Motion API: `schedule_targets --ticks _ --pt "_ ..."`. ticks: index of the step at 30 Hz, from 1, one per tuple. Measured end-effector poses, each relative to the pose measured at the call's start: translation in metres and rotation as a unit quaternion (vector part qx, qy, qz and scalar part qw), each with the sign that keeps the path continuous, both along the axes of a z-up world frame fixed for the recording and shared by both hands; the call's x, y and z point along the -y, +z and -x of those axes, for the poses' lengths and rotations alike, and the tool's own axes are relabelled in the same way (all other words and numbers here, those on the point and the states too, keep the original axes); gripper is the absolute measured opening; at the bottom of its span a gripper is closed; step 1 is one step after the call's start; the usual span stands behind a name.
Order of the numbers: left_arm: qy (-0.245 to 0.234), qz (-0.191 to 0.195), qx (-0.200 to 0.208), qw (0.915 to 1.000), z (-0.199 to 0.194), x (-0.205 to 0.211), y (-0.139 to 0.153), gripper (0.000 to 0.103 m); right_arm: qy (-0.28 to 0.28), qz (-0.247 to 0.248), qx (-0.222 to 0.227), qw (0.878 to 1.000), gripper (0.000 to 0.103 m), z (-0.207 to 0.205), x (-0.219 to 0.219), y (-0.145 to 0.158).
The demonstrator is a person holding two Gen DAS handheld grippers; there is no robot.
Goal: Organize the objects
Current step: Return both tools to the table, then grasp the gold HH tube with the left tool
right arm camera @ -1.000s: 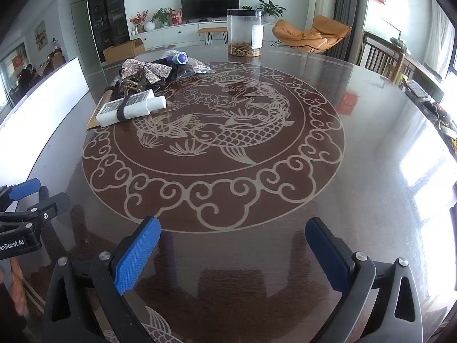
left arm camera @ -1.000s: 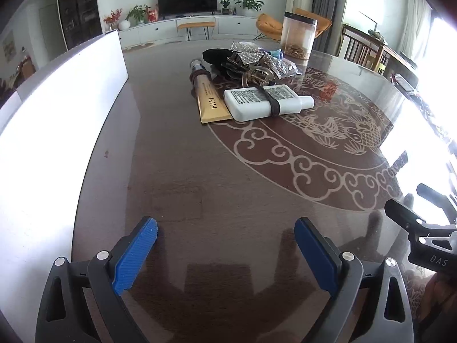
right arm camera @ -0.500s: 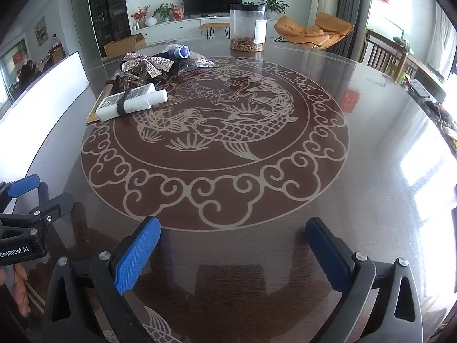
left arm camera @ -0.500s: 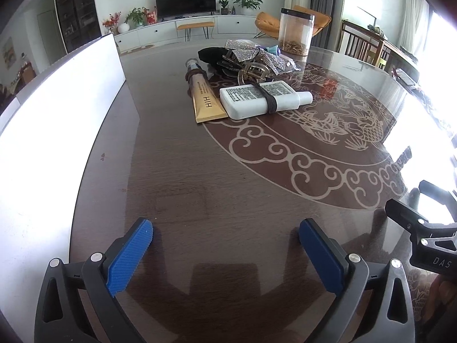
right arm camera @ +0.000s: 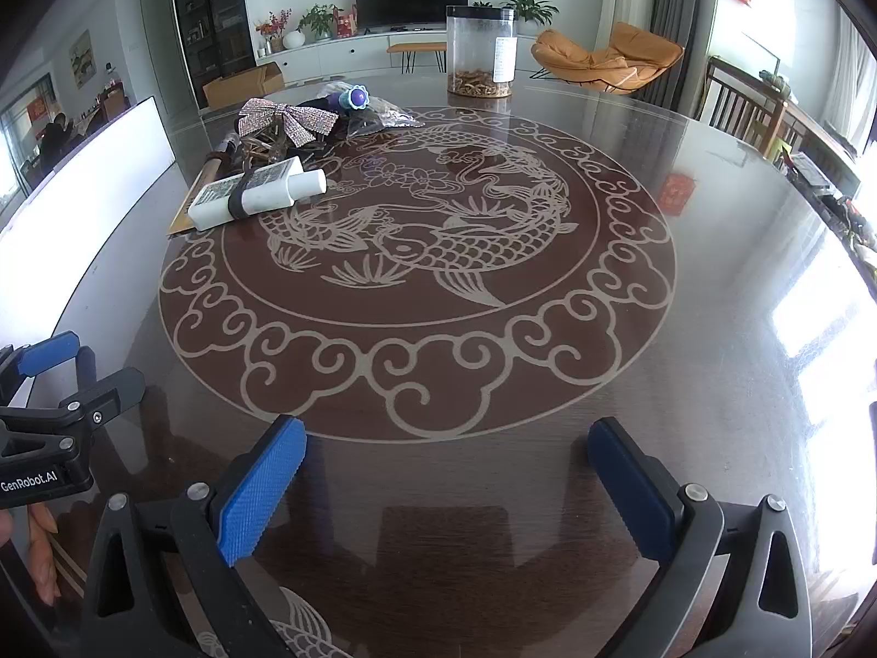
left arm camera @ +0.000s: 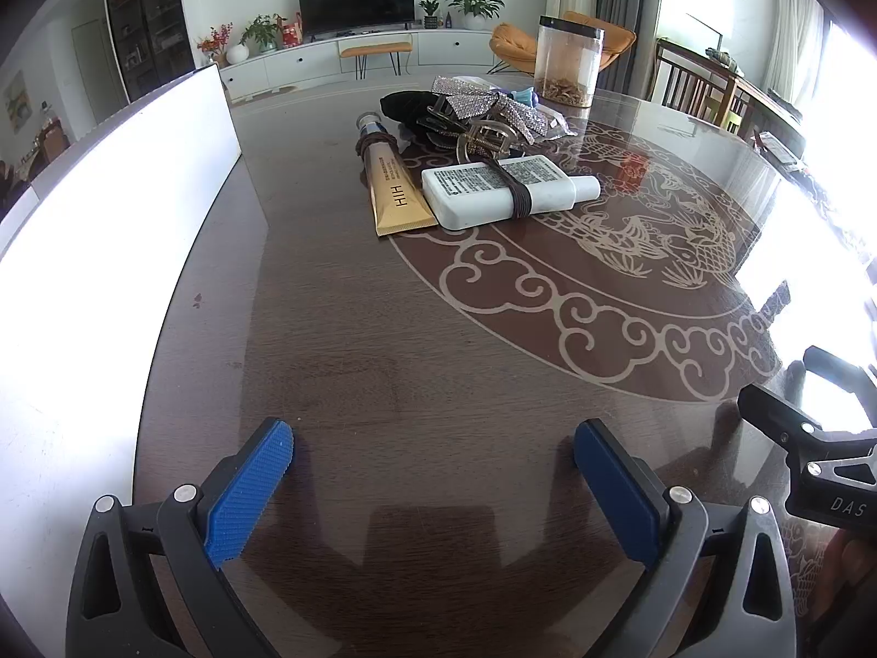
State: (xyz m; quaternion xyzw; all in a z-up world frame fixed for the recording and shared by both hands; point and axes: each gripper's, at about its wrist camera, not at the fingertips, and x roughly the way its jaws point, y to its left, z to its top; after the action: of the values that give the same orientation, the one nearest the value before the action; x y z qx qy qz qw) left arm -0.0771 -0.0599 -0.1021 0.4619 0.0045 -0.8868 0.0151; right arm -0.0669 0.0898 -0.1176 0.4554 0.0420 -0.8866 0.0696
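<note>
A pile of objects lies on the far left part of the round table. It holds a white flat bottle [left arm camera: 501, 189] [right arm camera: 257, 194] with a dark hair band around it, a gold tube [left arm camera: 392, 192], a sequined bow [left arm camera: 488, 101] [right arm camera: 288, 118], a hair claw clip [left arm camera: 485, 140] and dark items behind. My left gripper [left arm camera: 433, 449] is open and empty, well short of the pile. My right gripper [right arm camera: 446, 449] is open and empty over the table's near edge, and it also shows at the right edge of the left wrist view [left arm camera: 811, 427].
A white board [left arm camera: 109, 208] stands along the table's left side. A clear jar [right arm camera: 481, 49] [left arm camera: 567, 66] with brown contents stands at the far edge. The dark table [right arm camera: 712, 329] has a fish inlay in its middle. Chairs stand at the right.
Both grippers have moved slightly forward toward the pile, which looks a little nearer. Both stay open and empty.
</note>
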Motion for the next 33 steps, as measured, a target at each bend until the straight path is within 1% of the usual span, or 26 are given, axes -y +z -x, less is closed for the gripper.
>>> schedule_targets --ticks 20,22,24,25,26,28,29,30,31,33 --pt "-0.004 -0.001 0.001 1.0000 0.001 0.000 -0.001 0.103 0.000 0.000 0.000 1.000 0.103 0.000 0.000 0.000" --pt "-0.006 -0.002 0.007 1.0000 0.004 0.000 0.000 0.103 0.000 0.000 0.000 1.000 0.103 0.000 0.000 0.000" --pt "0.002 -0.004 0.028 0.9996 0.013 0.002 0.001 0.103 0.001 0.000 0.000 1.000 0.103 0.000 0.000 0.000" --pt "0.010 -0.013 0.036 0.9992 0.019 0.005 0.003 0.103 0.002 0.000 0.000 1.000 0.103 0.000 0.001 0.000" --pt "0.018 -0.030 0.035 0.9988 0.027 0.008 0.007 0.103 0.002 0.000 0.000 1.000 0.103 0.000 0.001 0.000" --pt "0.038 -0.050 0.017 0.9978 0.042 0.015 0.020 0.103 0.002 0.000 0.000 1.000 0.103 0.000 0.001 0.000" --pt "0.053 -0.050 -0.002 0.9973 0.052 0.019 0.030 0.103 0.002 0.000 0.000 1.000 0.103 0.000 0.001 0.000" --pt "0.067 -0.041 -0.019 0.9967 0.062 0.022 0.038 0.103 0.002 0.000 0.000 1.000 0.103 0.000 0.001 0.000" --pt "0.085 -0.023 -0.033 0.9955 0.074 0.026 0.043 0.103 0.002 0.000 0.000 1.000 0.103 0.000 0.001 0.000" --pt "0.136 0.041 -0.030 0.9894 0.102 0.032 0.045 0.103 0.002 0.000 0.000 1.000 0.103 0.000 0.001 0.000"
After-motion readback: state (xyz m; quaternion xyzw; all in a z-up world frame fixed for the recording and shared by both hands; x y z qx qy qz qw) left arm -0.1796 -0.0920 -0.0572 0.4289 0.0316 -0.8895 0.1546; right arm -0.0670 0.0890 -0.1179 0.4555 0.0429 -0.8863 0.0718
